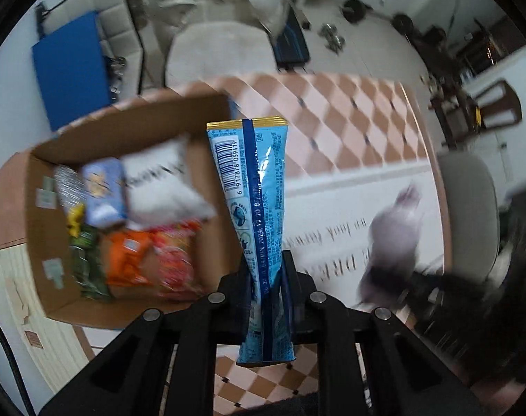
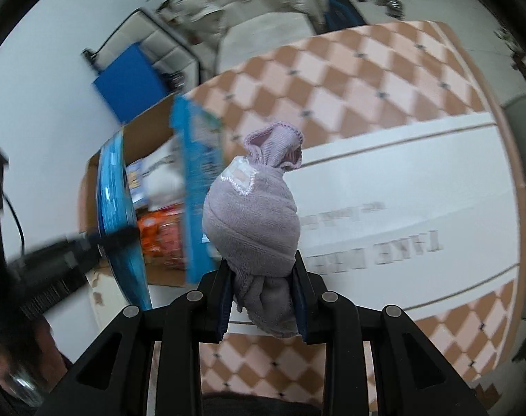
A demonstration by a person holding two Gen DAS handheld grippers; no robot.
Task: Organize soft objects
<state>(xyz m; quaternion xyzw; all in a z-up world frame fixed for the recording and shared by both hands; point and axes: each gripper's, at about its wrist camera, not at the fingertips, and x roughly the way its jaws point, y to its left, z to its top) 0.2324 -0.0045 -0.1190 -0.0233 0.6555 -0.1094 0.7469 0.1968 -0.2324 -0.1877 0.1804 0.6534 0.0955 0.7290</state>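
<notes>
My left gripper (image 1: 268,277) is shut on a long blue snack packet (image 1: 254,187) with a gold top edge, held upright above the table beside a cardboard box (image 1: 54,291). The box holds several snack packs, among them a white bag (image 1: 162,187) and an orange one (image 1: 127,260). My right gripper (image 2: 263,277) is shut on a rolled lilac sock bundle (image 2: 254,215), held over the table. The blue packet (image 2: 119,208) and the left gripper show blurred at the left of the right wrist view, in front of the box (image 2: 148,128).
The table has a pink-and-tan checked cloth (image 1: 349,114) with a white printed runner (image 2: 419,180). Pale chairs (image 1: 221,52) stand at the far side and the right. A blue mat (image 1: 72,69) leans on the wall behind the box.
</notes>
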